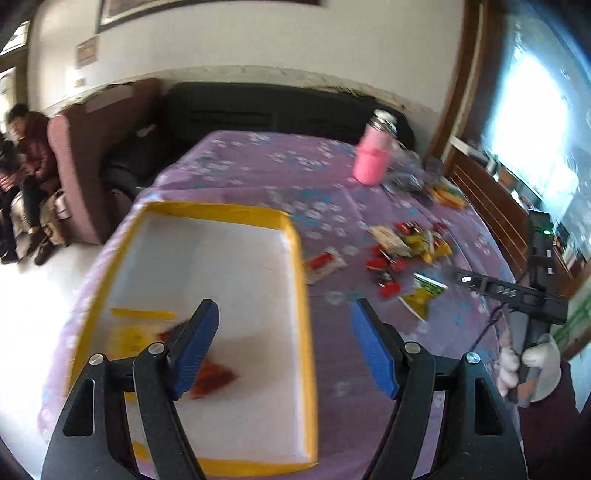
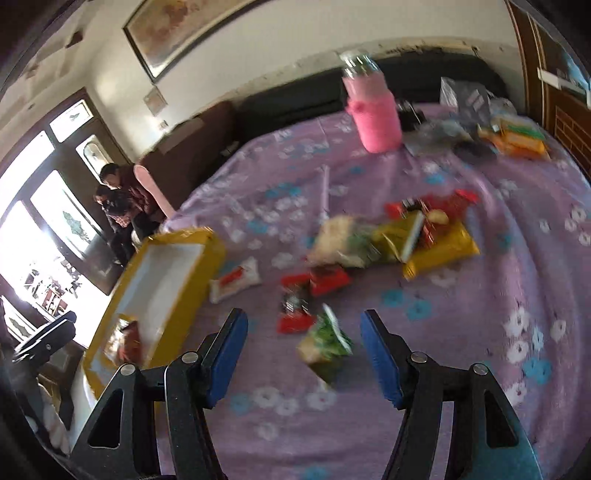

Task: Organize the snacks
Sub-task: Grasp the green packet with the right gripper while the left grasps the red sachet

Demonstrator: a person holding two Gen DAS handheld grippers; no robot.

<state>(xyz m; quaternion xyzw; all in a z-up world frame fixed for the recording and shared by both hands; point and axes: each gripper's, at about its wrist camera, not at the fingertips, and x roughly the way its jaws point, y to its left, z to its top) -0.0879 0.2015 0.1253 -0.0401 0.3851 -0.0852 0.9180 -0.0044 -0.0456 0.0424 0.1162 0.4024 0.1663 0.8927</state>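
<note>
Both claws gape empty — the right claw [image 2: 303, 354] straddles a green packet [image 2: 325, 347]; closing off-centre could crumple or flick it away.

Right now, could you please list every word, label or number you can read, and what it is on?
None can be read.
Snack packets: print blurred.
White-and-red packet: label blurred.
Wall plaque: too small.
Pink bottle: no text visible.

A white wall [image 1: 258, 40] with a framed picture [image 2: 177, 33], a dark sofa [image 1: 280, 107], and bright windows [image 2: 40, 221] beyond seated people [image 1: 29, 147].
</note>
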